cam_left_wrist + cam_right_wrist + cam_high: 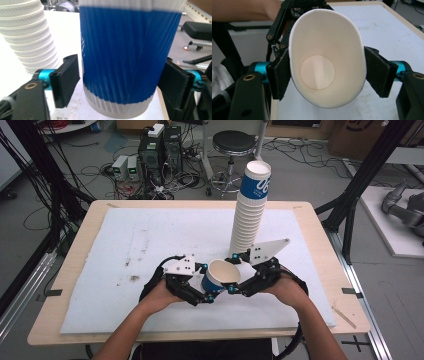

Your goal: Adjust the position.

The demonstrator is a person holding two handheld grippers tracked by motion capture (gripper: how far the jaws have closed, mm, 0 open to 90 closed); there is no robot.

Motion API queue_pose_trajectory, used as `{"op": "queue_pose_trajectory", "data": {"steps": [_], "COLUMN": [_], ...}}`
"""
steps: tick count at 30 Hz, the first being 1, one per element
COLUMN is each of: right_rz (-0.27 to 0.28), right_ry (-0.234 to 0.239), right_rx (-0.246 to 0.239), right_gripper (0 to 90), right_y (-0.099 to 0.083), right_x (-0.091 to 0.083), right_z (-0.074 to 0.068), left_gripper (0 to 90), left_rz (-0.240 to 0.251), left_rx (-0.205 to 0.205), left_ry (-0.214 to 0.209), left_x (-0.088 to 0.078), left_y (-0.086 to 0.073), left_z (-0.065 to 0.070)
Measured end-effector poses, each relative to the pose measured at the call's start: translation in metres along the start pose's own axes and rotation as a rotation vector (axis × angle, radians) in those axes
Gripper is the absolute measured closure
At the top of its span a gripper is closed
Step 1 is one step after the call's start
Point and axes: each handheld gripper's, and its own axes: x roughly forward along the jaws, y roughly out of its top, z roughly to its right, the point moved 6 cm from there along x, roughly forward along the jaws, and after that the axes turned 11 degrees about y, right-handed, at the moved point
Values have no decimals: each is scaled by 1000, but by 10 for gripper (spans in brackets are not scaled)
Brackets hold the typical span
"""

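Note:
A blue and white paper cup (pixel 220 275) is held tilted just above the white mat, between both hands. My left gripper (pixel 206 293) is shut on its blue lower body (pixel 130 55), one pad on each side. My right gripper (pixel 234 281) is shut on the cup's mouth. In the right gripper view the pads squeeze the rim (pixel 325 15) into an oval, and the empty white inside shows. A tall, leaning stack of the same cups (pixel 250 210) stands just behind the grippers; its ribbed white sides (pixel 27 37) also show in the left gripper view.
A white foam mat (pixel 150 235) covers most of the wooden table (pixel 65 285). Beyond the far edge are a black stool (pixel 232 142), computer boxes (pixel 160 150) and loose cables on the floor. Black frame posts (pixel 360 180) rise at both sides.

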Motion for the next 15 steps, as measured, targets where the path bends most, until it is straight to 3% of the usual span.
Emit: {"op": "queue_pose_trajectory", "data": {"steps": [3,7,8,9,15], "right_rz": [24,185,185,257,355], "right_ry": [0,-14,-14,-18,-25], "right_rx": [17,70,70,105,143], "right_gripper": [230,183,183,176,161], "right_y": [2,5,5,4,4], "right_x": [1,2,2,3,7], "right_z": [0,2,2,3,5], "left_gripper": [295,293,293,294,295], "left_rz": [41,102,102,130,218], "left_rx": [-25,-72,-72,-99,-139], "left_ry": [-11,-7,-7,-2,-1], "left_x": [0,-2,-2,-1,-4], "left_y": [2,4,4,4,8], "left_z": [0,-3,-3,-3,-6]}}
